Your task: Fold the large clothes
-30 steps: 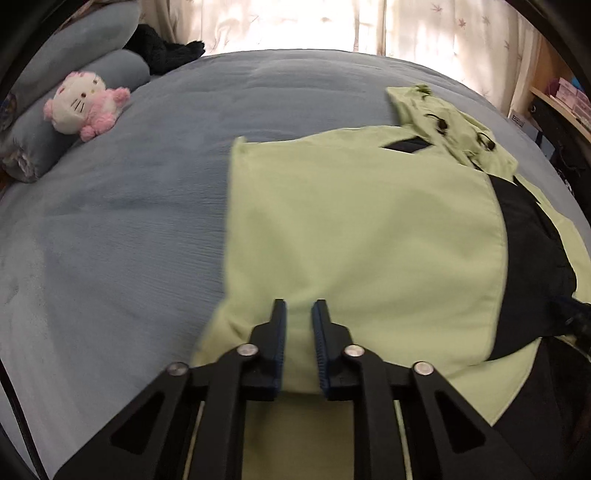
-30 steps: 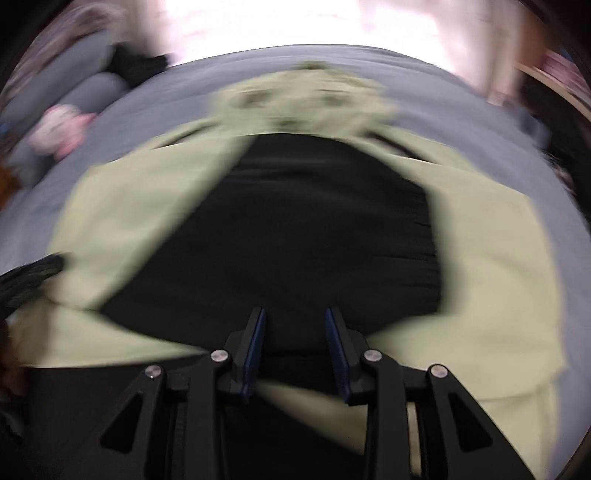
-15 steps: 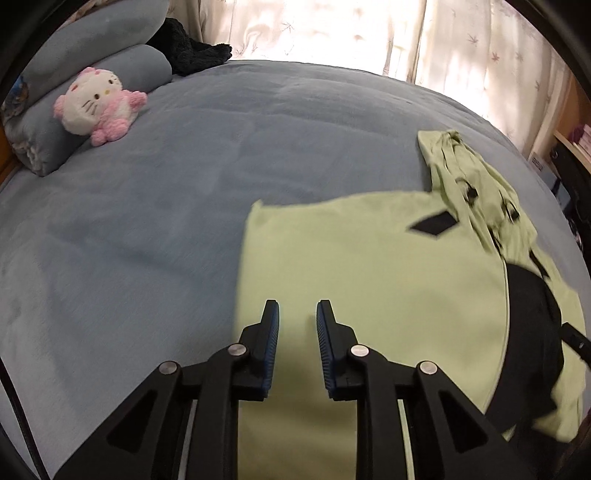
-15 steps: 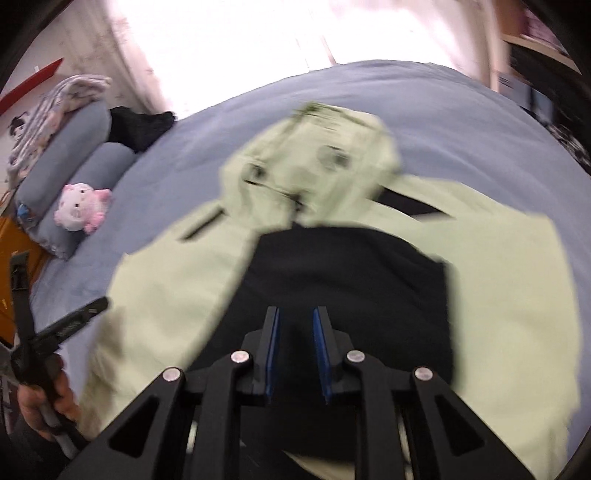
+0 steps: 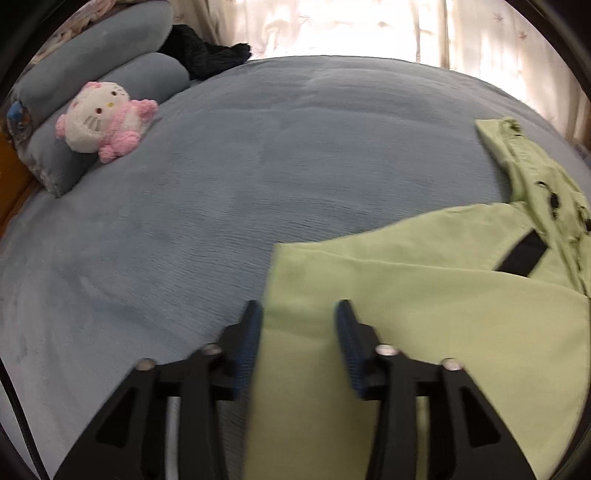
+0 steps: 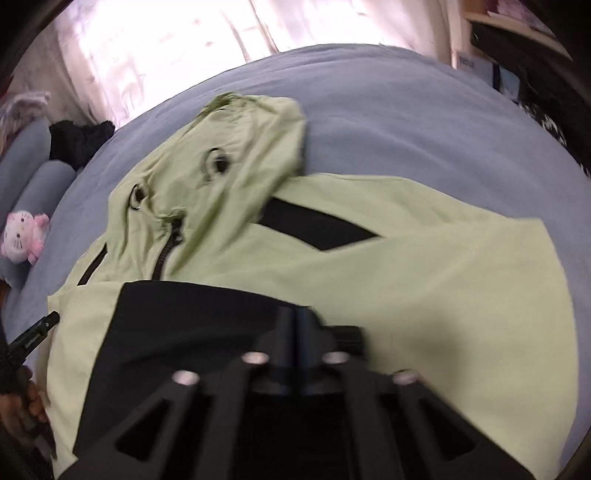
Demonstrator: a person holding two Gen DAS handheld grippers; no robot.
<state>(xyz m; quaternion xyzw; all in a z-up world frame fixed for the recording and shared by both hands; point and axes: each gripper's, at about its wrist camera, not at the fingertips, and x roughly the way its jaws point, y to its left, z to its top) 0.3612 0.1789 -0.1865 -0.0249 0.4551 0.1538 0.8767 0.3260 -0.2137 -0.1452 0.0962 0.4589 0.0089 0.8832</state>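
Jacket (image 6: pixel 406 280), light green with black panels, lies spread on the grey-blue bed (image 5: pixel 258 166), hood (image 6: pixel 236 147) toward the curtained window (image 5: pixel 351 26). Left to right in the left wrist view: stacked grey pillows (image 5: pixel 110 74) at the far left with a pink-and-white plush cat (image 5: pixel 103 122) leaning on the lower one, a dark fuzzy item (image 5: pixel 199 55) behind them, bare bed in the middle, jacket on the right. Left tool (image 5: pixel 299 332) has just been opening; jaws now stand apart over the jacket's left edge, green cloth seen between the blue pads (image 5: pixel 251 343) but not pinched. Right wrist view: a hand (image 6: pixel 22 406) with the other tool's black tip at the far left, then a black panel (image 6: pixel 192 332) of the jacket, green cloth to the right of it. Right tool (image 6: pixel 295 332) has just been closing; jaws now fully together over the black panel. Frame is blurred there, so I can't tell whether any cloth is caught.
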